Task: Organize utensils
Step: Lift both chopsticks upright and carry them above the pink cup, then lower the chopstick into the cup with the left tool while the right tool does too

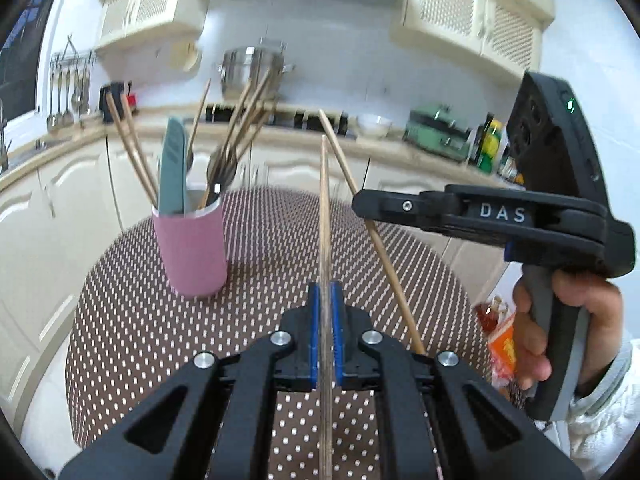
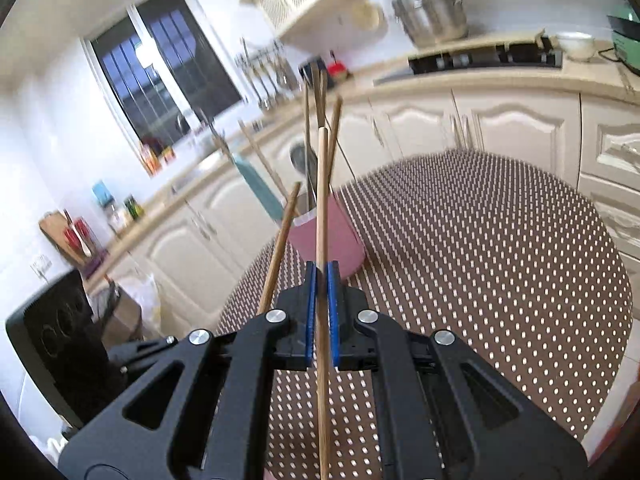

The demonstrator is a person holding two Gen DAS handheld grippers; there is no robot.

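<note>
A pink cup of utensils stood left on the dotted table. The left gripper pinched a chopstick. Rightward, the right gripper, marked "DAS", clamped another chopstick, held level.

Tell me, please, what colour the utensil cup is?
Pink cup with white rim, clearest in the left wrist view.

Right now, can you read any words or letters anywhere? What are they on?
"DAS": white letters on the side of the right gripper, seen from the left wrist camera.
Green bottle on the counter: label too blurred to read.
Orange packet beside the right hand: print too blurred to read.
Boxes on the window sill: too small to read.
</note>
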